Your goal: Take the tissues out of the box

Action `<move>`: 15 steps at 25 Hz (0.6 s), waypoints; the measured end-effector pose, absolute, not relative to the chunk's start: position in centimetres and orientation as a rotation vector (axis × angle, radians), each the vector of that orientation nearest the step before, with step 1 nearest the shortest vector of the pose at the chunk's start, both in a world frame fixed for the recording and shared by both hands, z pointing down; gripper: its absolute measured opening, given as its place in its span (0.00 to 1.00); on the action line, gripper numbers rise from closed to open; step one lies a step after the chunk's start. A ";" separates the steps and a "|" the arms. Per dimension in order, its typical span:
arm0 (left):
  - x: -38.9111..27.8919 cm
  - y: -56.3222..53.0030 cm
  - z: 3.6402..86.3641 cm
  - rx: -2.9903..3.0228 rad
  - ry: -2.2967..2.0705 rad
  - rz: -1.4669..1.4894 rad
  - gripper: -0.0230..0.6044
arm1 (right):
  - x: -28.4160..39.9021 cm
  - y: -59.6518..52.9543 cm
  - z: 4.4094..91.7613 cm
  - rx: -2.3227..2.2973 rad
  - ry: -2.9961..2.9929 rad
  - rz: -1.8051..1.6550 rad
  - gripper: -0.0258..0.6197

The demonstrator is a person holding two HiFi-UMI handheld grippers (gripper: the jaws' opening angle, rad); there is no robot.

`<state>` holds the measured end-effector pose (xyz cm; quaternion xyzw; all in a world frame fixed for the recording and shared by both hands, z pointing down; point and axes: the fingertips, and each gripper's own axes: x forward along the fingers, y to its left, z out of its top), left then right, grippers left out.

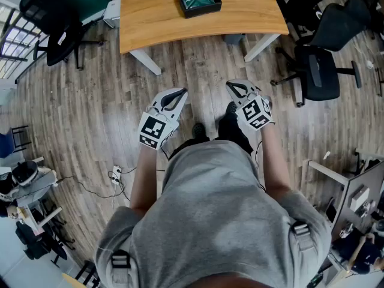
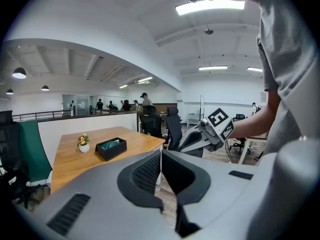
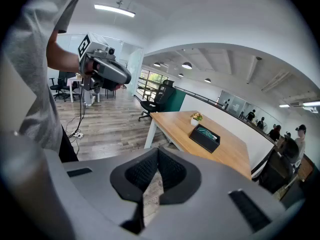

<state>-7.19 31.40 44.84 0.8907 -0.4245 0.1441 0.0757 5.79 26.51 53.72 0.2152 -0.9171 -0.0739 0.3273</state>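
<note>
Both tools sit closed and empty, left tool [image 1: 180,93], right tool [image 1: 231,87]; best to approach the tissue box [image 1: 199,2] at twelve o'clock on the surface [image 1: 252,14], then open one.

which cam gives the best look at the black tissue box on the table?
Head view. It looks down into the black tissue box on the wooden table, so the rim and the greenish contents show. The left gripper view and the right gripper view show it small, at a low slant, mostly its side walls.

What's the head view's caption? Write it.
Left gripper and right gripper, shut, face black rectangular tissue box on wooden desk.
</note>
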 end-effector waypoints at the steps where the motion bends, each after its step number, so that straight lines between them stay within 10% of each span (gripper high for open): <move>1: -7.1 31.5 44.9 2.673 -1.272 0.435 0.07 | 6.0 26.6 53.7 0.569 -2.398 -0.197 0.04; 15: -7.2 33.0 44.5 2.718 -1.239 0.438 0.07 | 6.5 28.5 52.8 0.665 -2.402 -0.199 0.05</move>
